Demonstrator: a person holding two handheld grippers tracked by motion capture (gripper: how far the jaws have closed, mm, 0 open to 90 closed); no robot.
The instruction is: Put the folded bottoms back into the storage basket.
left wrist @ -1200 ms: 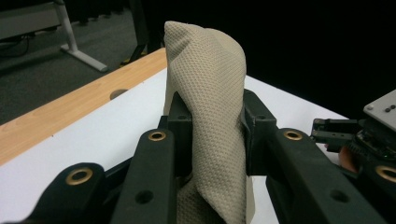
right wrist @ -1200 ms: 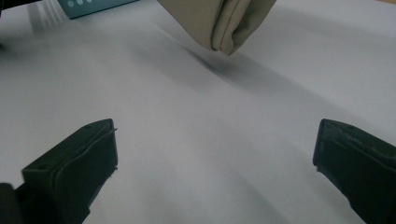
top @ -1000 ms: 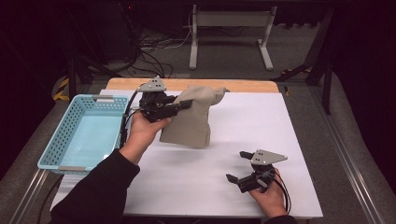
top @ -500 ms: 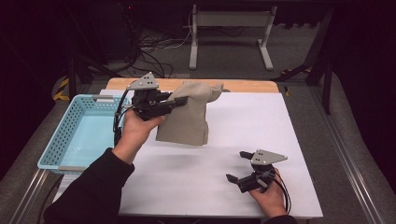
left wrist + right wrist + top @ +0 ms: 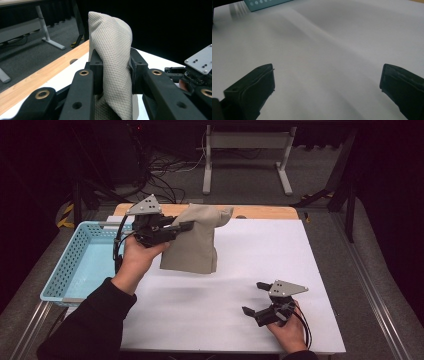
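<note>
- Room: dark, black backdrop; grey floor behind the worktop with a metal frame leg (image 5: 245, 155) and loose cables (image 5: 165, 180).
- Worktop (image 5: 260, 270): white sheet over a wooden top, wood strip showing at the far edge. Bare apart from the items below.
- Blue basket (image 5: 75, 270): sits at the left edge of the worktop, looks empty; judging by the layout, likely the drop point.
- Beige cloth (image 5: 195, 245): lifted, hanging folded from its upper corner, lower edge at or just above the sheet, can't tell which. It's just right of the basket, not over it yet.
- Left tool (image 5: 172, 227): clamped on the cloth near the top; left gripper view shows fabric (image 5: 112, 62) pinched tight between both jaws.
- Right tool (image 5: 256, 304): jaws spread wide, holding nothing, parked low over the near right of the sheet, well apart from the cloth.
- Progress, my read: pick-up done, grip looks solid. Left: carry the cloth over the basket rim, lower, release. Right tool idle, not needed unless the cloth snags.
</note>
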